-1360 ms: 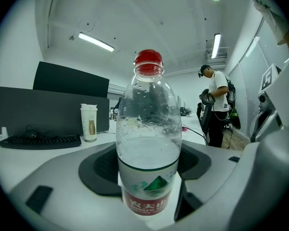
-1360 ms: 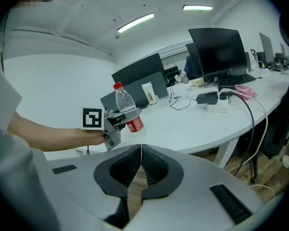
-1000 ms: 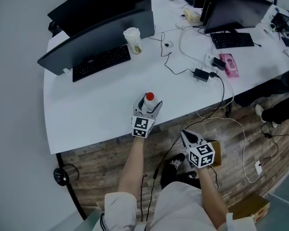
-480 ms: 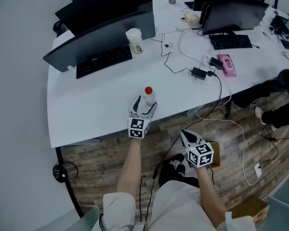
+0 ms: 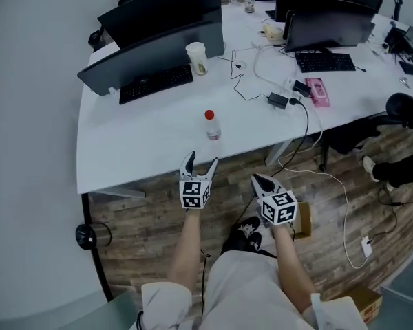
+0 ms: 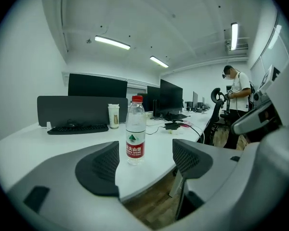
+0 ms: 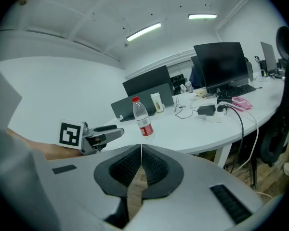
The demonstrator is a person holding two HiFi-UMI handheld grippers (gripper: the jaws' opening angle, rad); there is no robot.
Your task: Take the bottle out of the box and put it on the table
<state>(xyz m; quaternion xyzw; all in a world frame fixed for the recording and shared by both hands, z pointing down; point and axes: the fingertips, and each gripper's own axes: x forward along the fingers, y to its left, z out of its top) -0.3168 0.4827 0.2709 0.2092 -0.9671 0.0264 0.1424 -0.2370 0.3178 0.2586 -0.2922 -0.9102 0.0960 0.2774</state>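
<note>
Left gripper (image 5: 200, 161) gapes wide, its jaws just opened, holding nothing. The bottle (image 5: 210, 125) stands upright on the white table (image 5: 138, 150), beyond its tips. Right gripper (image 5: 257, 179), nearer the person than the bottle, is closed and empty. Both forearms reach forward, tips tilted slightly down. A second ago the left jaws flanked the bottle; they have since drawn back.

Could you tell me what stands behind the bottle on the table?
Behind the bottle: a paper cup, a keyboard and a dark monitor; whatever sits right behind that monitor is hidden.
</note>
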